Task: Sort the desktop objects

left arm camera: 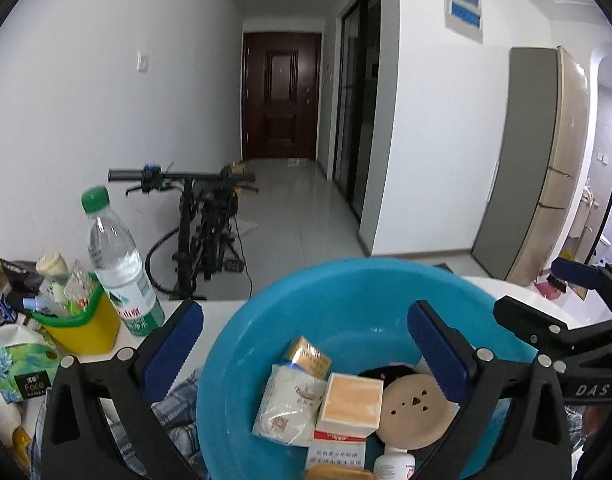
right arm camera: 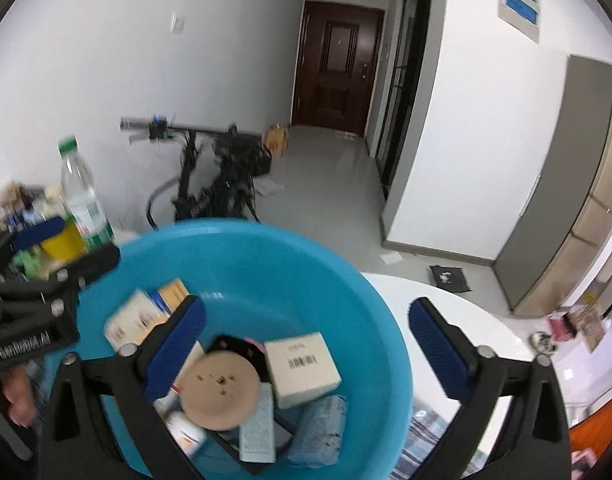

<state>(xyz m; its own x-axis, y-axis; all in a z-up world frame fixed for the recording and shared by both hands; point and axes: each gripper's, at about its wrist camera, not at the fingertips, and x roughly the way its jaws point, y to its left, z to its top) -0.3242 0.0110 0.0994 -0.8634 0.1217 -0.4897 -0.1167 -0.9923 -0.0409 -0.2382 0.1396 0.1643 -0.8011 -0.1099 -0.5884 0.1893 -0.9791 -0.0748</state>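
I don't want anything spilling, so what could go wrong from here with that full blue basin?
1. The blue basin is heaped with loose boxes, so the round tan disc on top may slide off if bumped.
2. The water bottle stands upright near the basin; a sideways sweep of the open left gripper might topple it.

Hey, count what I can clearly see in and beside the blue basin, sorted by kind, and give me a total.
Round blue plastic basin: 1
Clear water bottle with green cap: 1
Yellow plastic tub with green rim: 1
Round tan disc with small holes: 1
Small cardboard boxes in the basin, clearly visible, such as the peach-topped box and the gold box: 2
Total: 6
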